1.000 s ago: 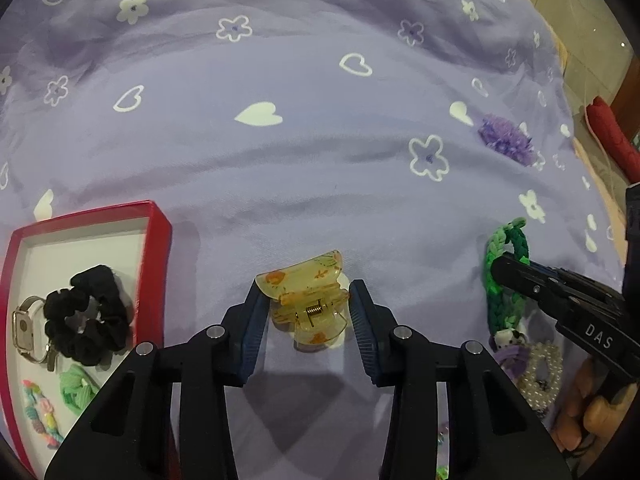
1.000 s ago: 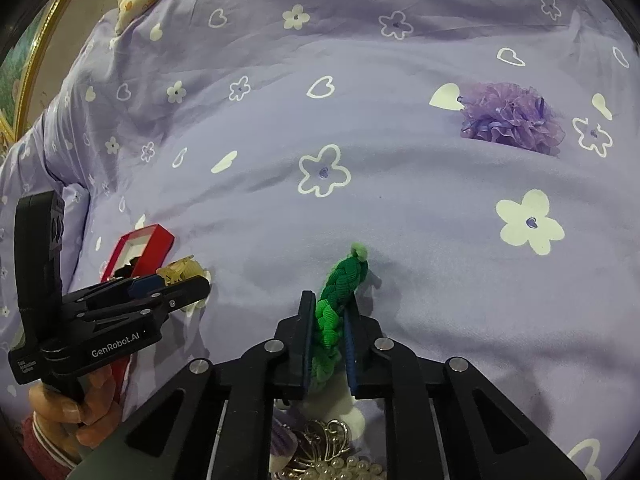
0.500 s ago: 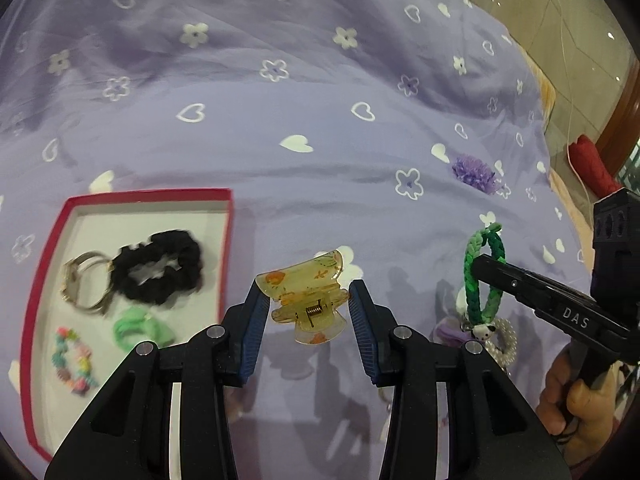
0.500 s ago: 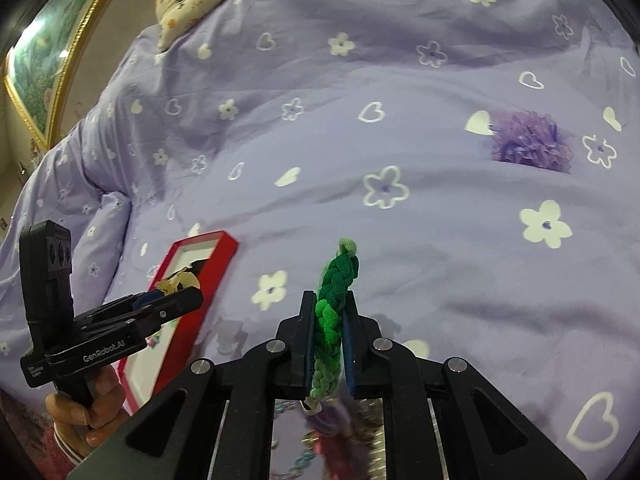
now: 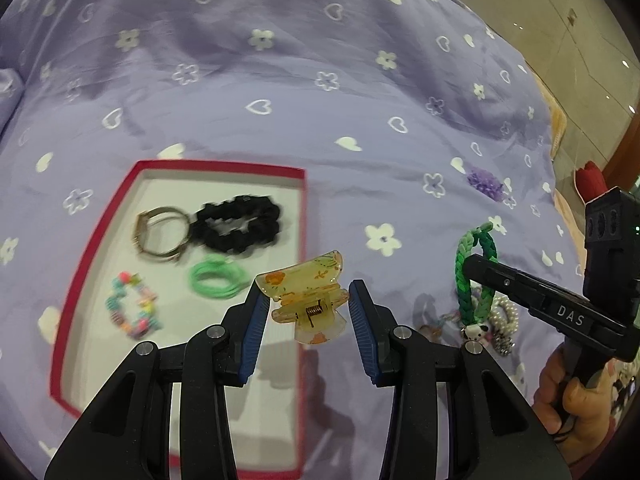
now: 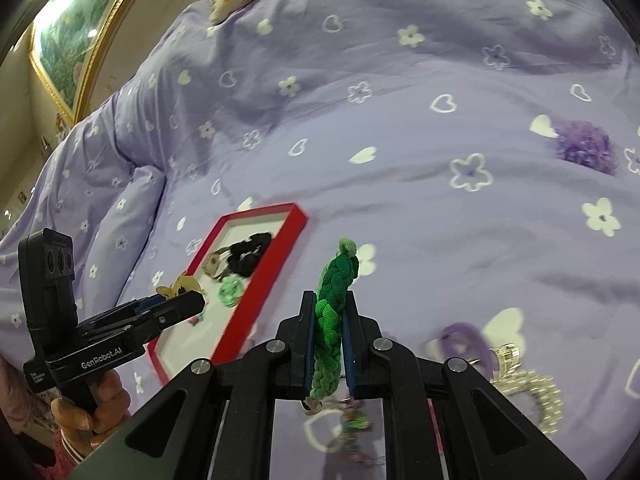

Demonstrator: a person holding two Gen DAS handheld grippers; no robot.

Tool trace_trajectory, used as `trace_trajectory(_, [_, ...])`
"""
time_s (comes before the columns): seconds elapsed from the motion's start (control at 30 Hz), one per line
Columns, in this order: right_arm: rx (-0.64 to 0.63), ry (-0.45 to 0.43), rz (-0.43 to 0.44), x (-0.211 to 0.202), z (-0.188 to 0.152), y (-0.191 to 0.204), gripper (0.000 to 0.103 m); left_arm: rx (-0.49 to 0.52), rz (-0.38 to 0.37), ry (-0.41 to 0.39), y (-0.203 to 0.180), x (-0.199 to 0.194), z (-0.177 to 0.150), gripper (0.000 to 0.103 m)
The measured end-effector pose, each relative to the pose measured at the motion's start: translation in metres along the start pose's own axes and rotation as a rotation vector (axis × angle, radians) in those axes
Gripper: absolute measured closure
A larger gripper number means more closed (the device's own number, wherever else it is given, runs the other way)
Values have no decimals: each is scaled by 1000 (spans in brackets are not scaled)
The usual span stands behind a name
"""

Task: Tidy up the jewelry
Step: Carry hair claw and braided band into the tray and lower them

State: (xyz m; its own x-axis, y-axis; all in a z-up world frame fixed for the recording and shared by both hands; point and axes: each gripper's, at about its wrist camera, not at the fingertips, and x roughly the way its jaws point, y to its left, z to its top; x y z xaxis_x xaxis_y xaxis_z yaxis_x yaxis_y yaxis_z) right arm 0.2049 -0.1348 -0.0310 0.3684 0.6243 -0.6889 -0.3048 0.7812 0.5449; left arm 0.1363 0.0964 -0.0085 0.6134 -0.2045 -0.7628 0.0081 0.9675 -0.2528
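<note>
- Left gripper point(image 5: 306, 308): yellow hair claw point(image 5: 308, 300) being gripped in jaws, being carried over red box point(image 5: 302, 240); release inside being called for next.
- Right gripper point(image 6: 328, 344): green braided band point(image 6: 334, 308) being clamped by jaws; boxing pending.

One red box point(image 5: 304, 240) left of the left fingers, holding four items: one black scrunchie point(image 5: 240, 224), one metal bangle point(image 5: 160, 236), one green hair tie point(image 5: 216, 276), one beaded bracelet point(image 5: 132, 312). One purple pompom point(image 5: 484, 184) beyond the fingers.
</note>
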Motion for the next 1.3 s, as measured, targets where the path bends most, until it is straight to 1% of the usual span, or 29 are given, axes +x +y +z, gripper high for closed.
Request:
trace_trajectory(0.3, [-57,43,54,23,-12,44,92,-53,48,-11,42,-19,-18,64])
trace_trajectory(0.67, [-125,95,101,55,-15,88,92,-90,112,9,84,-24,-31,64])
trace_trajectory(0.83, [-160,123,120,73,-17,109,92,-104,141,40,104,-17,-35,64])
trace_trajectory(0.97, [-170,144,123,88,-17,118,92,-112,156,57,116,-8,-36,64])
trace_trajectory(1.3, [-206,196,89,131,-8,129,92,-92,192,102,130,26,-20,64])
